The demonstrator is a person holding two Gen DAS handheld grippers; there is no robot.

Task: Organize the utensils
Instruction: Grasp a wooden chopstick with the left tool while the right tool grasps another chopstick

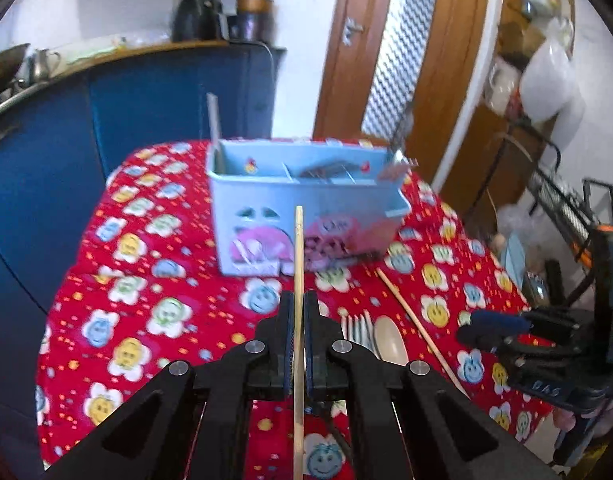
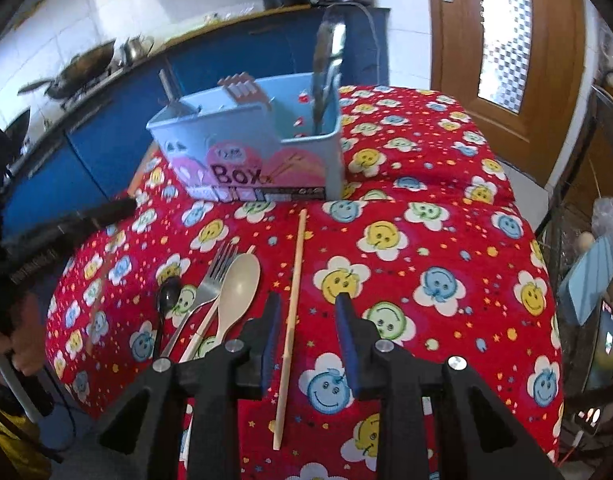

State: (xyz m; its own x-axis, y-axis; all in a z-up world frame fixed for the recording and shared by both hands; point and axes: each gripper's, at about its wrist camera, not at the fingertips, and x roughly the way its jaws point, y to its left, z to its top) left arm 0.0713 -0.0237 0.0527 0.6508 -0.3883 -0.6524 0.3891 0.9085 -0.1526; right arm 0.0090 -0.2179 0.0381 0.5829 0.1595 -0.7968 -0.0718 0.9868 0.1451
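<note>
My left gripper (image 1: pixel 299 300) is shut on a wooden chopstick (image 1: pixel 299 240) and holds it above the red flowered tablecloth (image 1: pixel 146 320); its tip points at the light blue utensil box (image 1: pixel 306 200). A second chopstick (image 2: pixel 293 304) lies flat on the cloth between the jaws of my open right gripper (image 2: pixel 308 310), nearer the left pad and touching neither. To its left lie a beige spoon (image 2: pixel 238 284), a metal fork (image 2: pixel 214 280) and a black spoon (image 2: pixel 168 296). The box (image 2: pixel 246 144) has metal utensils (image 2: pixel 326 68) standing in it.
Blue kitchen cabinets (image 1: pixel 146 100) with a counter and a wok (image 2: pixel 82 68) stand behind the table. A wooden door (image 2: pixel 506 40) is at the back right, and a metal rack (image 1: pixel 566 200) stands close to the table's right edge. A person's hand (image 2: pixel 22 352) is at the left.
</note>
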